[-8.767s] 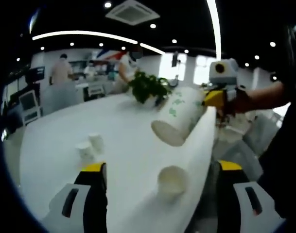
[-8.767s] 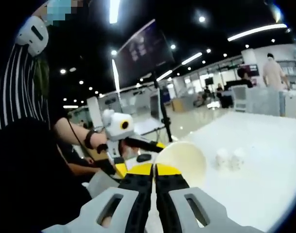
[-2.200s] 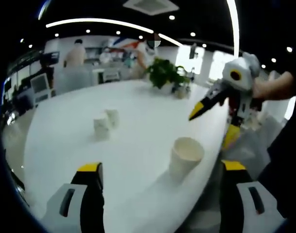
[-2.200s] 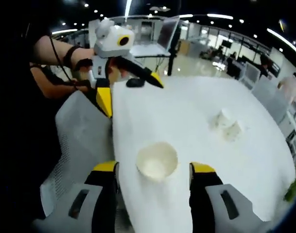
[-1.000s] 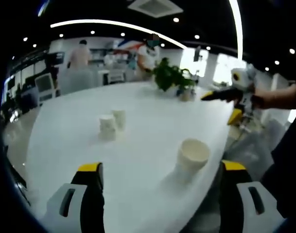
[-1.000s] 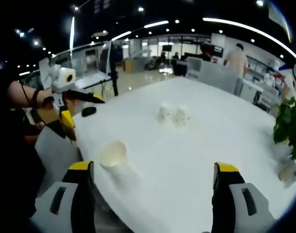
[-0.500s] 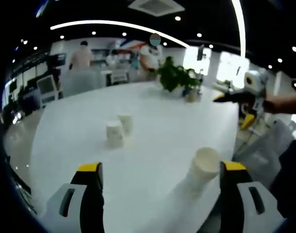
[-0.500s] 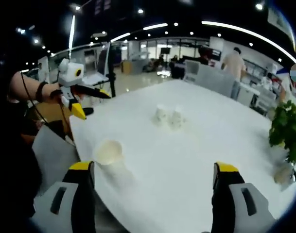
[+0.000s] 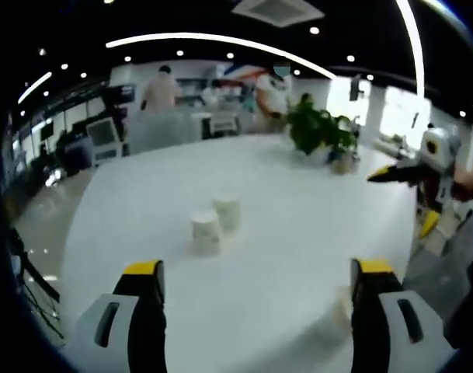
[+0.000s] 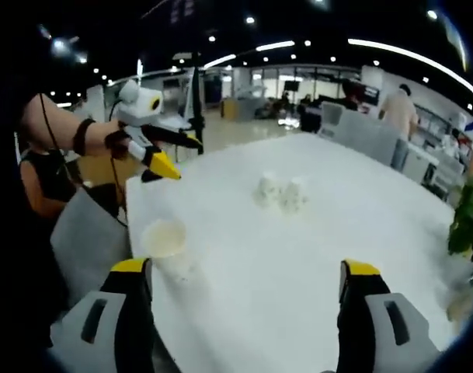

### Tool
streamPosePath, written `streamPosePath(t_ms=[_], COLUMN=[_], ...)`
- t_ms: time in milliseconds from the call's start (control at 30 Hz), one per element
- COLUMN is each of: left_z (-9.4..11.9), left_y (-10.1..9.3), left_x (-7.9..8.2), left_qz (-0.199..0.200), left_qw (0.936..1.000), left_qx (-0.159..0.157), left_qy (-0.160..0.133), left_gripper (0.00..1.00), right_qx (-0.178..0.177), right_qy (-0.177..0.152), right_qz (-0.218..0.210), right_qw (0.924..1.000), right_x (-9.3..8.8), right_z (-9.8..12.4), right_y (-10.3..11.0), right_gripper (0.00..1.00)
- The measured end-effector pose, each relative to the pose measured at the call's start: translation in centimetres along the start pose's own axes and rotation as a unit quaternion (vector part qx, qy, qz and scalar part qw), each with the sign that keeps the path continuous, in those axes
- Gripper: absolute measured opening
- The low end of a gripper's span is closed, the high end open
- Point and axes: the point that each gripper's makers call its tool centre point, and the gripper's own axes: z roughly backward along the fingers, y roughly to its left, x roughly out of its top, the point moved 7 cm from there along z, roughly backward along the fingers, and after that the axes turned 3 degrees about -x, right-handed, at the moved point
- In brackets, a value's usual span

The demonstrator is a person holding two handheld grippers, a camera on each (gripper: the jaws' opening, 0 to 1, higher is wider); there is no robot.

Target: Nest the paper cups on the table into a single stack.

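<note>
Two small white paper cups [image 9: 206, 231] [image 9: 227, 211] stand upside down, close together, on the white table [image 9: 283, 233], well ahead of my left gripper [image 9: 259, 311], which is open and holds nothing. In the right gripper view the same pair [image 10: 267, 189] [image 10: 293, 194] sits mid-table. A taller nested cup stack [image 10: 165, 241] stands upright near the table's edge, ahead of the left jaw. My right gripper [image 10: 246, 311] is open and holds nothing. The left gripper [image 10: 162, 151] shows beyond the stack, its jaws apart. The right gripper [image 9: 422, 179] shows at the table's right edge.
A potted plant [image 9: 318, 132] stands at the far side of the table and appears again as the plant [image 10: 469, 217] at the right. A grey chair [image 10: 85, 241] stands beside the table's edge near the stack. People stand at desks in the background [image 9: 162, 93].
The left gripper view has swung left, so the cup pair now sits nearer the middle and the tall stack has slid out past the right jaw. Both grippers stay open; the cups have not moved.
</note>
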Motion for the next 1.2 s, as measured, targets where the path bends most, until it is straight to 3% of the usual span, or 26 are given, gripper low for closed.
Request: streamPosePath(t_ms=[67, 200, 267, 500, 733, 867, 1200], left_z=[-1.0, -2.7, -3.8, -7.5, -11.2, -12.2, -15.4], left_y=[0.3, 1.4, 2.3, 5.1, 7.3, 7.7, 7.8], left_x=[0.0, 0.3, 0.7, 0.5, 0.2, -0.1, -0.2], left_qz=[-0.002, 0.031, 0.029, 0.025, -0.013, -0.025, -0.011], left_qw=[0.9999, 0.9991, 0.9993, 0.9986, 0.9992, 0.9989, 0.9998], left_qx=[0.01, 0.021, 0.02, 0.011, 0.01, 0.011, -0.001], left_qy=[0.012, 0.018, 0.013, 0.044, 0.036, 0.038, 0.018], left_gripper=[0.98, 0.99, 0.99, 0.97, 0.89, 0.79, 0.73], right_qx=[0.007, 0.019, 0.027, 0.02, 0.011, 0.008, -0.005], right_qy=[0.006, 0.02, 0.02, 0.046, 0.061, 0.071, 0.096], right_qz=[0.011, 0.028, 0.022, 0.008, -0.024, -0.028, -0.036], right_qw=[0.9999, 0.9992, 0.9992, 0.9987, 0.9978, 0.997, 0.9947], right_x=[-0.3, -0.6, -0.6, -1.6, -3.0, -3.6, -4.6], right_z=[-0.2, -0.3, -0.4, -1.0, -1.5, -1.5, -0.4], right_y=[-0.3, 0.0, 0.3, 0.7, 0.7, 0.7, -0.6], right_gripper=[0.99, 0.99, 0.98, 0.97, 0.97, 0.97, 0.97])
